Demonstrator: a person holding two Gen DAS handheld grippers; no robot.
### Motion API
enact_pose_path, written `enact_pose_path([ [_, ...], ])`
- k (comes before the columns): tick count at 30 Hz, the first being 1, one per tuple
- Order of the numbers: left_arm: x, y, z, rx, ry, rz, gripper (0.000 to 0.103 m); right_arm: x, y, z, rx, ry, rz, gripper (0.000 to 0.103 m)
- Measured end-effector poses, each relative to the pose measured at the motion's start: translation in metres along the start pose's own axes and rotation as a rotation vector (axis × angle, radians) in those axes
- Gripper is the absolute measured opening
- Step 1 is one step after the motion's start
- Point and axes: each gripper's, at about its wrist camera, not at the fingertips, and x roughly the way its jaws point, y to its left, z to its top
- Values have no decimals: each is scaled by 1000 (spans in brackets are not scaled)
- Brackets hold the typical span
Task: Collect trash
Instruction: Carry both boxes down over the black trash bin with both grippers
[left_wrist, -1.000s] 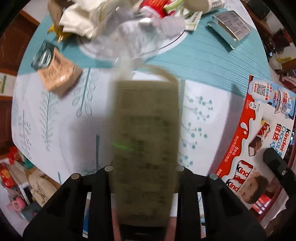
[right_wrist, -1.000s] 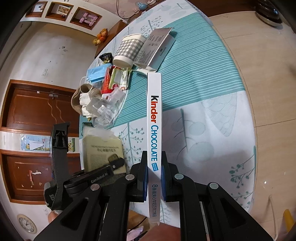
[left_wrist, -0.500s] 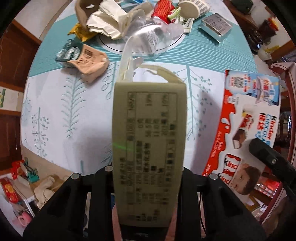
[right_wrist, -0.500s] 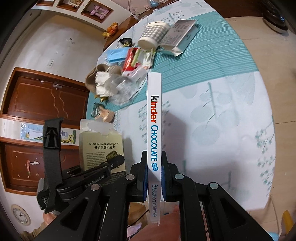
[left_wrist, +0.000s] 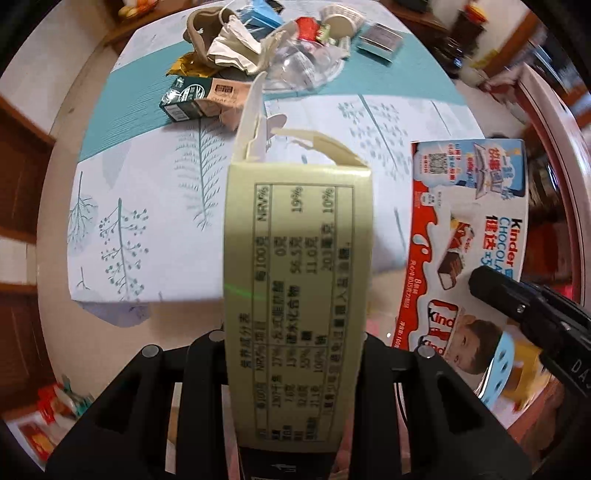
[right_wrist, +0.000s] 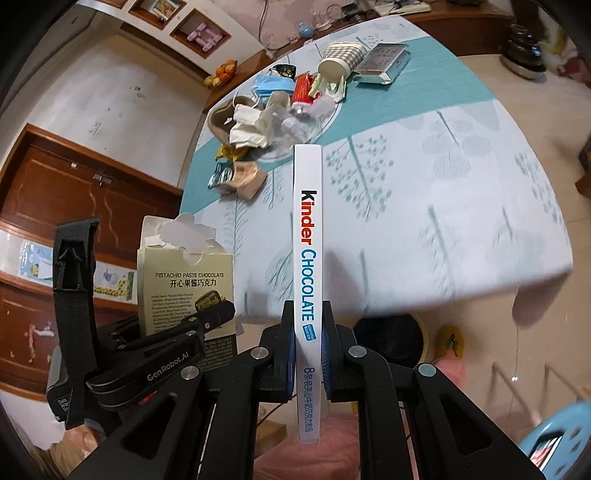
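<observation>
Left wrist view: left gripper (left_wrist: 293, 343) clamps pistachio box (left_wrist: 295, 266) lengthwise; right gripper (right_wrist: 308, 332) pinches Kinder box (right_wrist: 307, 236) edge-on; trash pile (right_wrist: 280, 107) far ahead.

The thin white box (right_wrist: 307, 258) says "Kinder CHOCOLATE" down its edge, with an "8" lower down. Left of it, the pale green box (right_wrist: 186, 291) says "PISTACHIO PASTE CHOCOLATE" with Chinese words under it. Below that box, the black gripper arm (right_wrist: 155, 365) says "GenRobot.AI". The pale green box's side shows "NRV%", "10%" and "19%".
</observation>
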Motion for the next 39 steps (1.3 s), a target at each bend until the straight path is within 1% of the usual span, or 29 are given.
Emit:
enact_pose_path([
  [4, 1, 9, -28, 70, -11, -1, 25, 8, 22, -50, 31, -20, -23, 11],
  [6, -4, 12, -47, 95, -18, -4, 25, 13, 28, -67, 34, -17, -35, 11],
  [8, 1, 14, -60, 111, -13, -10, 25, 20, 34, -89, 50, -1, -49, 11],
  [13, 23, 7, -87, 146, 22, -23, 25, 32, 31, -128, 75, 36, -81, 11],
  [17, 50, -2, -105, 146, 68, -50, 25, 50, 17, -153, 112, 73, -93, 11],
  [23, 113, -15, -129, 131, 127, -36, 26, 102, -31, -185, 190, 143, -104, 11],
  [27, 168, -21, -140, 104, 159, -36, 26, 144, -67, -193, 207, 173, -113, 11],
  [28, 182, -21, -142, 93, 159, -38, 26, 160, -82, -196, 225, 188, -108, 11],
  [32, 234, -20, -153, 45, 177, -34, 26, 213, -129, -199, 269, 234, -115, 11],
  [36, 280, -15, -165, 7, 186, -8, 26, 265, -170, -200, 287, 281, -135, 11],
  [39, 304, -13, -169, -23, 211, 0, 26, 302, -184, -191, 282, 305, -157, 11],
])
